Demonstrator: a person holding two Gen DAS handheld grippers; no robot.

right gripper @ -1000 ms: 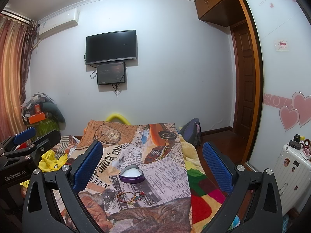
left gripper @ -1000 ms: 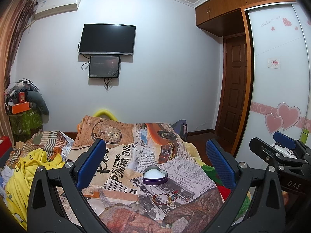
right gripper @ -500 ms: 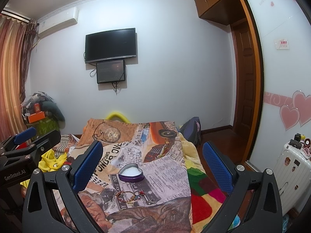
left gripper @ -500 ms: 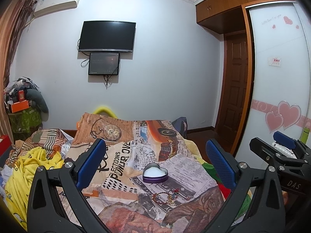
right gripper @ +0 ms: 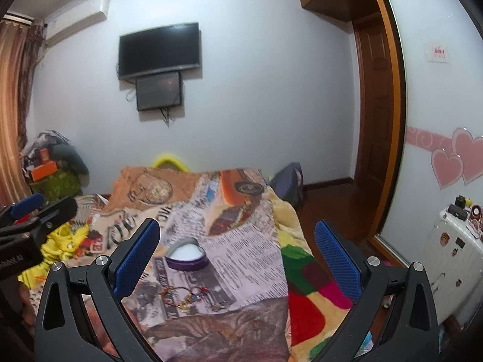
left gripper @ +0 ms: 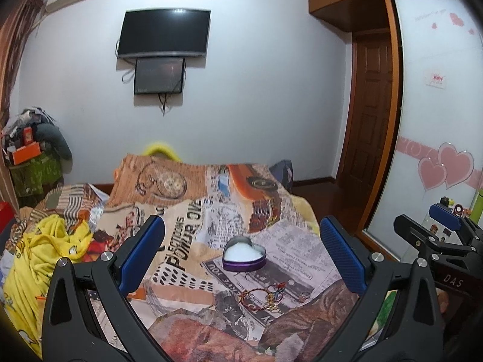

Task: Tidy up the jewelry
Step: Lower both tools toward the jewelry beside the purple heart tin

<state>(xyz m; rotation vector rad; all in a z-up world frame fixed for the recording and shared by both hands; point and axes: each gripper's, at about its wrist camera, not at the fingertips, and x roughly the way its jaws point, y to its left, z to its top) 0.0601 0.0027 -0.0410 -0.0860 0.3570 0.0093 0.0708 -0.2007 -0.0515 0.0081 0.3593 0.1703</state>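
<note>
Left view: left tongs (left gripper: pixel 241 252) released, empty; the bed looms larger than a second ago, so the approach has begun.
Box: heart box (left gripper: pixel 244 254) on blanket (left gripper: pixel 187 211), bracelets (left gripper: pixel 265 295) just beside it.
Right view: right tongs (right gripper: pixel 237 252) released, empty, closer too; bracelets (right gripper: pixel 193 297) not yet touched.

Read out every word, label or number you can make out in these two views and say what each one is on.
"DAS": on the right claw body, in the left view.
"Robot.AI", its start cut off: on the left claw body, in the right view.
"POWDER OVE", roughly, in big letters: on the blanket; its newsprint is too small to read.
Card on the wardrobe door: red text, too blurred.
Script near the door's top: too faint.
</note>
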